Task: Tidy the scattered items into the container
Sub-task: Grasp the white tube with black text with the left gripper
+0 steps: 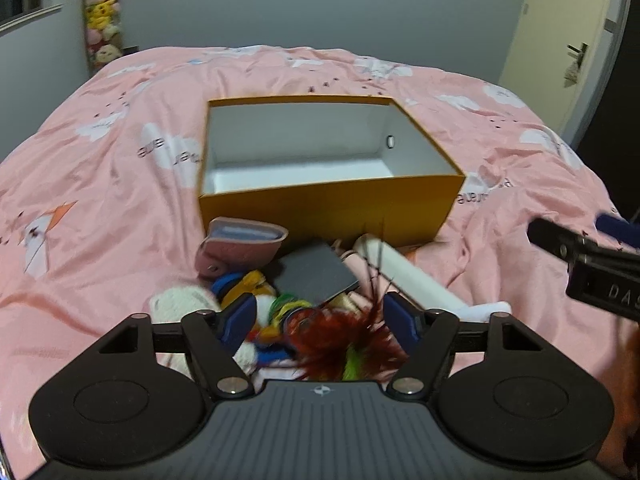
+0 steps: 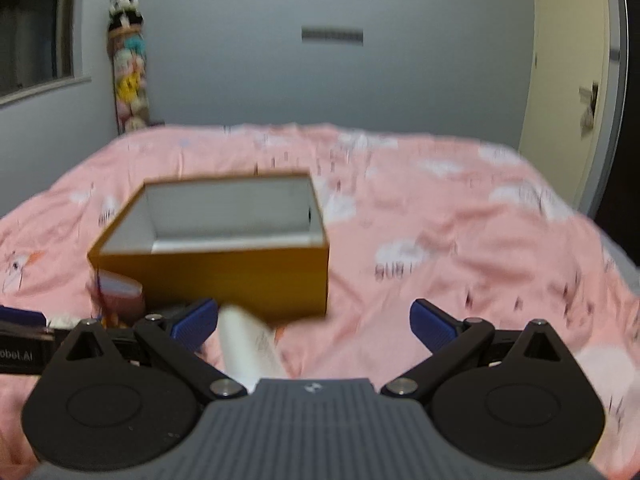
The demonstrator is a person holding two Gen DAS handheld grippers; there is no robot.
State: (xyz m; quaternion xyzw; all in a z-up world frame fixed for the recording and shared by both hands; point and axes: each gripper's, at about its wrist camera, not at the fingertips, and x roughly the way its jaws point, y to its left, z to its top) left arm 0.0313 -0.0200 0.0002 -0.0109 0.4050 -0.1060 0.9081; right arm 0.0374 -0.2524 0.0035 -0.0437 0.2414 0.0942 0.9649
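An orange cardboard box (image 1: 328, 208) with a bare white inside stands open on the pink bedspread. In front of it lies a pile: a pink pouch (image 1: 240, 252), a dark grey card (image 1: 320, 276), a white tube (image 1: 412, 276), a white fluffy toy (image 1: 180, 304) and coloured bits. A red feather toy (image 1: 340, 340) lies between the blue pads of my left gripper (image 1: 320, 320), which stands open just over the pile. In the right wrist view my right gripper (image 2: 314, 320) is open wide, near the box (image 2: 224, 276), with the white tube (image 2: 248, 344) close to its left finger.
The pink bedspread (image 1: 120, 152) spreads around the box in soft folds. A column of plush toys (image 1: 102, 20) hangs in the far left corner. A cream door (image 1: 560, 40) is at the right. The right gripper's body (image 1: 600, 276) juts in beside the pile.
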